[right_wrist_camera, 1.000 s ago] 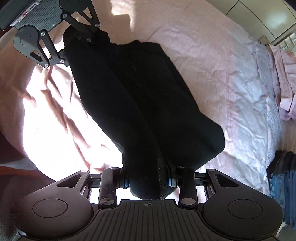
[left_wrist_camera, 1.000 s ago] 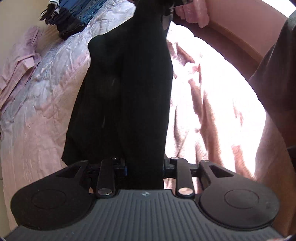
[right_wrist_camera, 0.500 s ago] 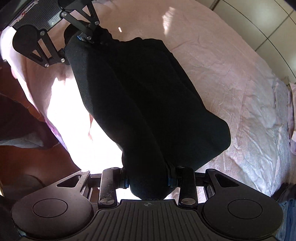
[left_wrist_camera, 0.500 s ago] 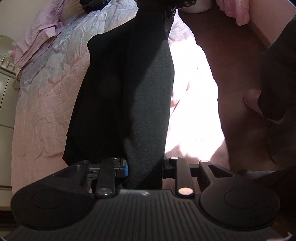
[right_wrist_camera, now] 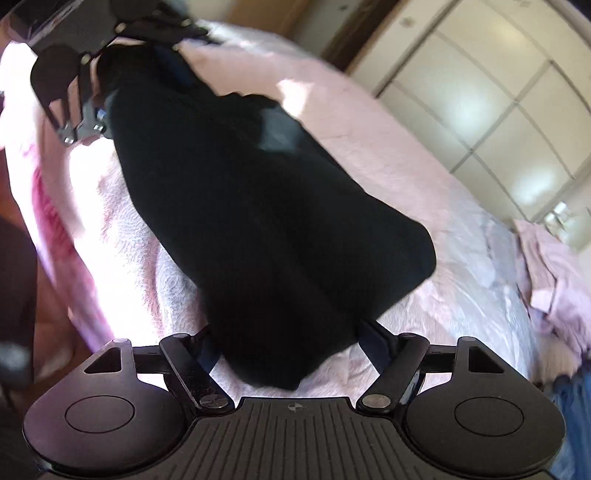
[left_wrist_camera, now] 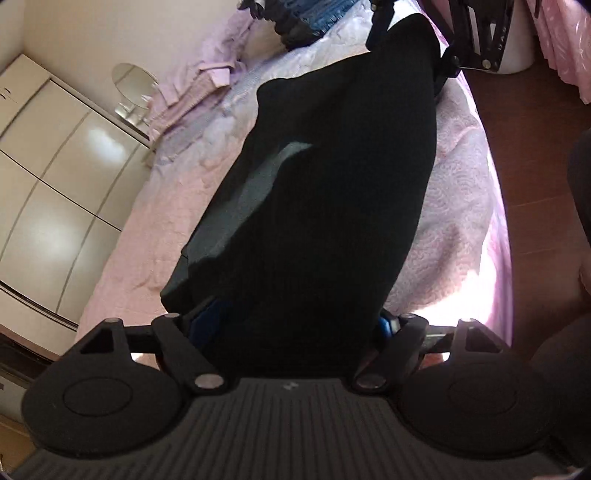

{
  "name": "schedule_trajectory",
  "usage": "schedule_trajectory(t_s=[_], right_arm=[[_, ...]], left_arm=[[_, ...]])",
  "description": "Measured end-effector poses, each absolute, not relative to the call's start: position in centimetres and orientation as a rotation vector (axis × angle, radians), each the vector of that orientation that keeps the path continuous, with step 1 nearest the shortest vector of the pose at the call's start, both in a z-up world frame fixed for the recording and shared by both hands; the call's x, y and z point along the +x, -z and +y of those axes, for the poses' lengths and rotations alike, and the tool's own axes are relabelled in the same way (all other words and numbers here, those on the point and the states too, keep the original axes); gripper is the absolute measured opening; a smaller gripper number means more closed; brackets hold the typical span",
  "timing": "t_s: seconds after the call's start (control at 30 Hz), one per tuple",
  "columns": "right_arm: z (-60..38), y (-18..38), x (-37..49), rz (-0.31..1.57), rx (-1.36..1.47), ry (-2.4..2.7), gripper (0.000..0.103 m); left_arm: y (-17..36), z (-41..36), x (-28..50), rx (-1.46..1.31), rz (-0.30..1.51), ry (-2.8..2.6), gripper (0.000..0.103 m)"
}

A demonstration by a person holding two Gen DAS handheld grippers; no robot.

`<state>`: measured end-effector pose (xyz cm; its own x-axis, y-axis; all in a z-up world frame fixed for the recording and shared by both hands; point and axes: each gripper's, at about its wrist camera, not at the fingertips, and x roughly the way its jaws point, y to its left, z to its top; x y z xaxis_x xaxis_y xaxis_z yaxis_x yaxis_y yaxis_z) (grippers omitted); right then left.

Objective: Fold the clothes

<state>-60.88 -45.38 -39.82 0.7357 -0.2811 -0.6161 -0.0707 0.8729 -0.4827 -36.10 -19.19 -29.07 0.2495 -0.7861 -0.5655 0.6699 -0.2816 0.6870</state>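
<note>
Right up close in the left wrist view, our left gripper (left_wrist_camera: 291, 325) has its jaws opening wide, and one end of the black garment (left_wrist_camera: 325, 206) lies between them — the blue pads sit out at the sides and do not squeeze it. In the right wrist view it is the same: our right gripper (right_wrist_camera: 291, 347) has its jaws opening, with the other end of the black cloth lying loose between them. The garment is folded into a long dark strip and lies flat on the pink bedspread (right_wrist_camera: 388, 155), near the edge of the bed — it runs from one gripper to the other. Farther back we see a pile of pale pink clothes (left_wrist_camera: 207, 77) and some blue folded clothes (left_wrist_camera: 321, 18) on the bed. Past the bed stands a white wardrobe (right_wrist_camera: 498, 110).
</note>
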Motion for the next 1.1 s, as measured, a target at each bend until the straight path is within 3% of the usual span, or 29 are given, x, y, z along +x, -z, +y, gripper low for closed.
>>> schedule_trajectory(t_s=[0.2, 0.37, 0.5, 0.7, 1.1], right_arm=[[-44.4, 42.9, -62.0, 0.59, -0.472, 0.234, 0.076], [-43.8, 43.4, -61.3, 0.587, -0.442, 0.293, 0.076], [-43.4, 41.6, -61.5, 0.657, -0.283, 0.357, 0.076], [-40.2, 37.3, -64.3, 0.611, -0.24, 0.371, 0.076], [-40.4, 33.2, -65.7, 0.548, -0.127, 0.388, 0.077]], left_arm=[[31.6, -17.8, -36.7, 1.128, -0.271, 1.376, 0.083], [31.5, -18.1, -37.8, 1.166, -0.241, 1.332, 0.084], [29.9, -17.3, -38.3, 1.233, -0.207, 1.275, 0.088], [27.0, -15.7, -37.3, 1.204, -0.143, 1.18, 0.096], [24.5, -15.6, -35.6, 1.141, -0.091, 1.146, 0.101]])
